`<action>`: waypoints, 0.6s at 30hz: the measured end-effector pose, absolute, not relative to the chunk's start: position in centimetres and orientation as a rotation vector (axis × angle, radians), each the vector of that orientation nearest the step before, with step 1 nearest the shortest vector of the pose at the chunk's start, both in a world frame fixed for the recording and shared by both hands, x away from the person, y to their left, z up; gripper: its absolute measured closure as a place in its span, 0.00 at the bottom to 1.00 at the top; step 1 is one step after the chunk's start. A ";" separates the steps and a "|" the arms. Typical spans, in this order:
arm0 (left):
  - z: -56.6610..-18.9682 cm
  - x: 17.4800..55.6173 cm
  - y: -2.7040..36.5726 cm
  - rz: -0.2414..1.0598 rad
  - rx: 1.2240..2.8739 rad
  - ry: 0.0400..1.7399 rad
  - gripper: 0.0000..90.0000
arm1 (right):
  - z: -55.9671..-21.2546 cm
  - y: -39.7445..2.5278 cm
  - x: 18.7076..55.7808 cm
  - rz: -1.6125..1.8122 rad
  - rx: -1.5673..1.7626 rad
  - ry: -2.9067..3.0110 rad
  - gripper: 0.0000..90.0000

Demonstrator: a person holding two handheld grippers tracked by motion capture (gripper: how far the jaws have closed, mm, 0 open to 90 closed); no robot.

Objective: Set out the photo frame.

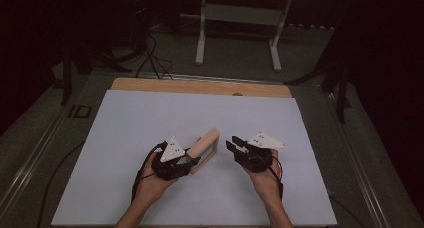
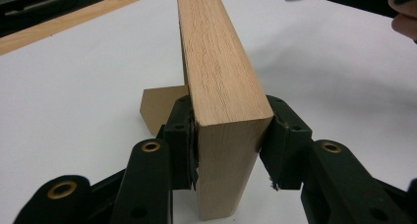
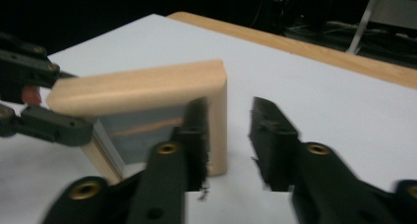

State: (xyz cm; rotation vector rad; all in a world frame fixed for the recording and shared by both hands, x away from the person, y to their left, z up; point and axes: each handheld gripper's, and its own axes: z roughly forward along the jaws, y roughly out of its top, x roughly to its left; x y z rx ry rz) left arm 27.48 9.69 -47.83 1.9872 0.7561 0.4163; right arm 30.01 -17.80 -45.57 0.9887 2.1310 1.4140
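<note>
A light wooden picture frame stands upright on its edge on the white sheet, near the middle front. My left gripper is shut on the frame's near end. In the left gripper view, both jaws of that gripper press the sides of the thick frame, and a brown back stand shows behind it. My right gripper is open, just right of the frame and apart from it. The right gripper view looks past the open right gripper at the frame and its glazed face.
The white sheet covers a wooden table whose bare far edge shows. Beyond it, on the dark floor, are the white legs of a desk, cables and dark stands. A hand shows at the top right of the left gripper view.
</note>
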 end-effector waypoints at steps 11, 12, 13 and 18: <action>-47.9 27.3 9.6 0.427 1.989 0.735 0.67 | -45.2 -16.5 31.3 1.435 0.987 2.128 1.00; -47.9 27.3 9.6 0.432 1.993 0.728 0.67 | -45.1 -16.2 31.6 1.437 0.981 2.127 1.00; -47.9 27.3 9.6 0.432 1.993 0.728 0.67 | -45.0 -16.1 31.7 1.438 0.982 2.126 1.00; -48.0 27.0 9.5 0.449 1.993 0.713 0.67 | -44.5 -15.2 32.5 1.448 0.971 2.134 1.00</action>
